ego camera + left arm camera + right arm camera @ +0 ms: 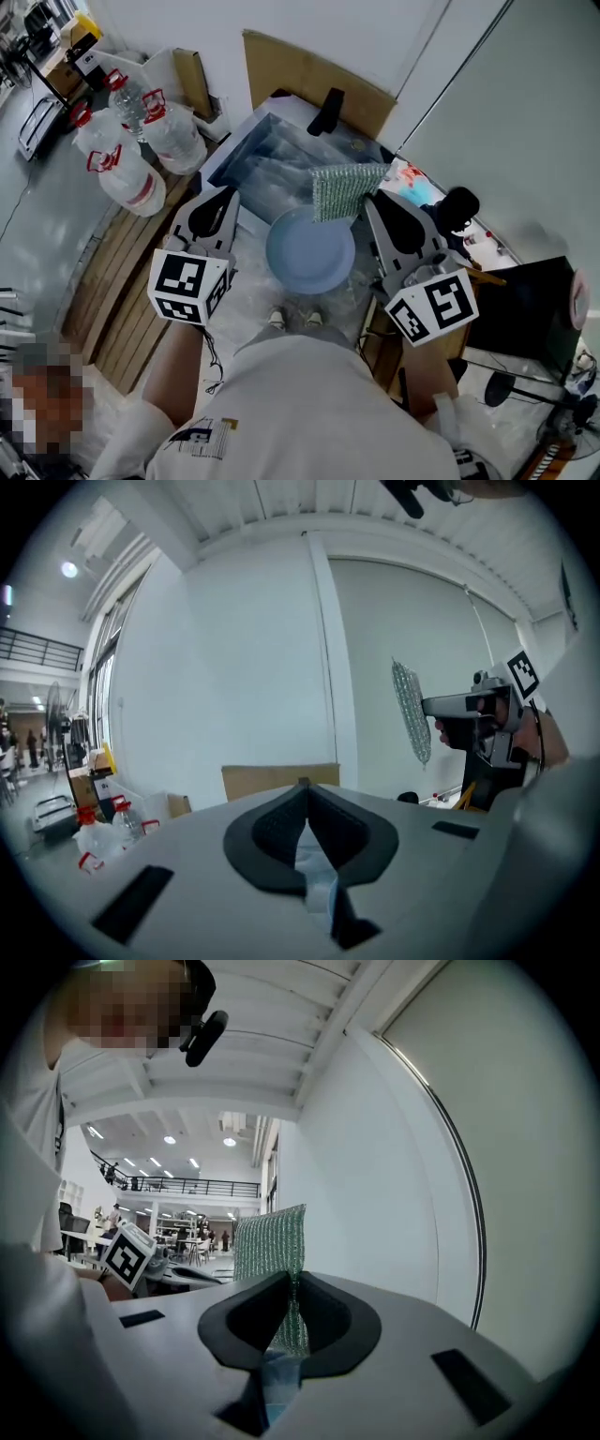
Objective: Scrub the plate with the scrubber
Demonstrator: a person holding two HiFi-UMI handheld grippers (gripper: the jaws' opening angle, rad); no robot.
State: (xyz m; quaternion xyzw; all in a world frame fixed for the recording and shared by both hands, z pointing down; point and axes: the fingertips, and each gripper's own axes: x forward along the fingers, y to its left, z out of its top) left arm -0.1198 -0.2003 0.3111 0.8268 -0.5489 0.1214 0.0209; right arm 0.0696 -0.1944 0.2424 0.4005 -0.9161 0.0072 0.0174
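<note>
A round pale-blue plate [310,251] lies flat on the plastic-covered surface in front of me, between the two grippers. Neither gripper touches it. My right gripper [371,200] is shut on a green mesh scrubber [343,188], which hangs over the plate's far edge. In the right gripper view the scrubber [270,1241] stands upright, pinched between the jaws [291,1277]. My left gripper [227,192] is left of the plate, shut, with nothing between its jaws [305,786]. The left gripper view looks at the wall and shows the scrubber [411,714] in the right gripper [427,705]; the plate is out of that view.
A plastic-wrapped basin [277,155] sits behind the plate, with a cardboard sheet [309,80] against the wall. Several large water bottles [141,141] stand at the far left beside wooden slats [122,281]. A black box [525,300] is at the right. My feet [292,319] show below the plate.
</note>
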